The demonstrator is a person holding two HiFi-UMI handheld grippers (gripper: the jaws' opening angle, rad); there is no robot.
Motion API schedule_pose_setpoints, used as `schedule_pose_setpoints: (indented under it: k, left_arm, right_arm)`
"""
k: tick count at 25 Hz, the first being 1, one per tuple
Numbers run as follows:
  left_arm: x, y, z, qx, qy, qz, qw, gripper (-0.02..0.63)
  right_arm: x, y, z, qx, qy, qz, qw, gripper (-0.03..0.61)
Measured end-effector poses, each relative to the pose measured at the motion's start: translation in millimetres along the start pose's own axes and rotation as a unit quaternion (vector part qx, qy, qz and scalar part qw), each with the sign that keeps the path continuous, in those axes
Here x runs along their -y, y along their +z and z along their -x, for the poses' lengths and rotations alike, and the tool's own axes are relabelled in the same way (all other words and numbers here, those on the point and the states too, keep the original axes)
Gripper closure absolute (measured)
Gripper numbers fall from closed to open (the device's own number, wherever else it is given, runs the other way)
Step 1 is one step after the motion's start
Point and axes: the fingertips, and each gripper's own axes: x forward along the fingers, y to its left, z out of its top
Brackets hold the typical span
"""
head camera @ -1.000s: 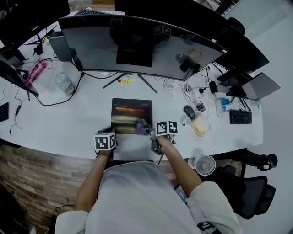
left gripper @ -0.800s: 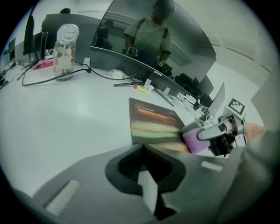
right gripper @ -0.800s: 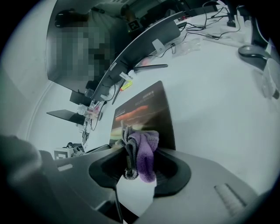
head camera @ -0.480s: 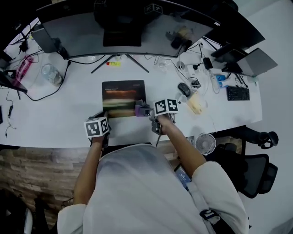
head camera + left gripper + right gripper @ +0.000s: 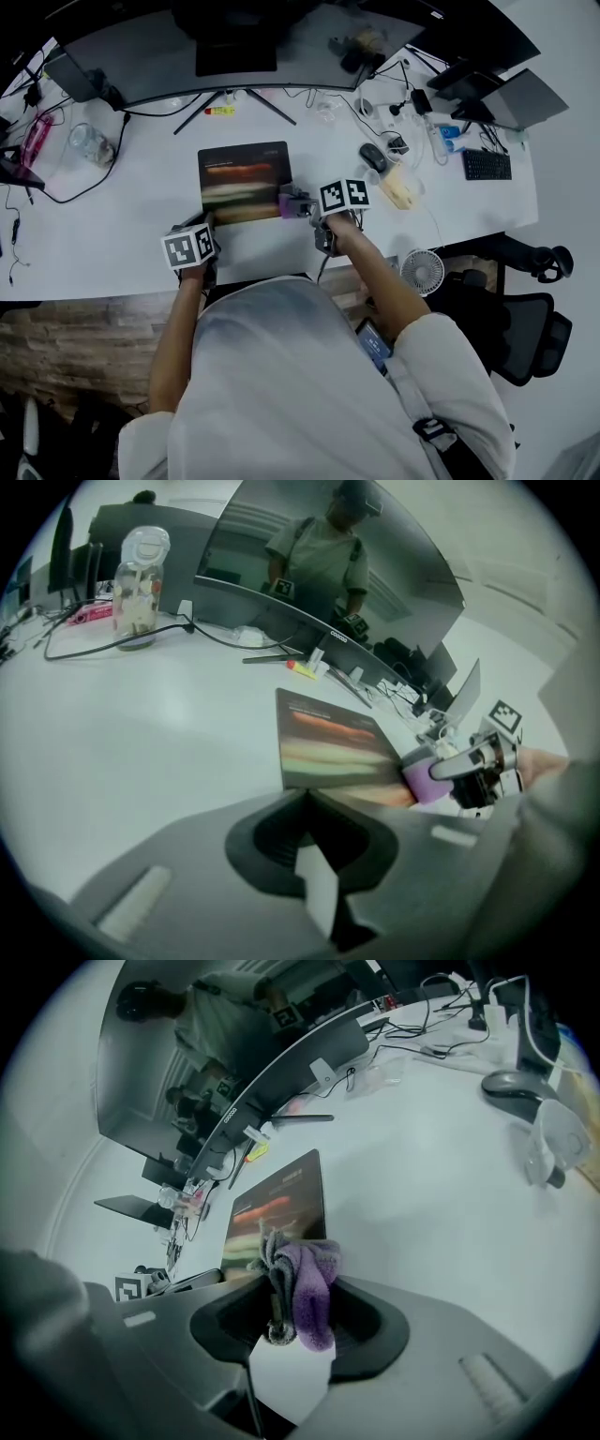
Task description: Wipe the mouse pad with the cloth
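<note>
A long white desk (image 5: 112, 244) with a curved front edge spans the scene. A wide curved monitor (image 5: 309, 37) stands on thin splayed legs along its far side, with more dark screens (image 5: 487, 42) to the right. Below the desk's front edge runs a brick-patterned panel (image 5: 75, 328). At the right a black office chair (image 5: 525, 328) stands on a pale, smooth floor (image 5: 572, 197), near a small white fan (image 5: 423, 272). The light is soft and even.
</note>
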Motion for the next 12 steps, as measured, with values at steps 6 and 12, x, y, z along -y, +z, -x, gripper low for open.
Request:
schedule_pose_setpoints:
  k: [6, 12]
  left_arm:
    - [1.6, -0.3, -0.4, -0.002, 0.000, -0.020, 0.9998, 0.614]
    - [1.9, 0.6, -0.6, -0.007, -0.010, -0.012, 0.9999, 0.614]
  right_arm:
    - [8.5, -0.3, 10.9, 0.011, -0.022, 0.028, 0.999, 0.400]
    - [14.8, 3.3, 30.9, 0.046, -0.017, 0.019, 0.999, 0.400]
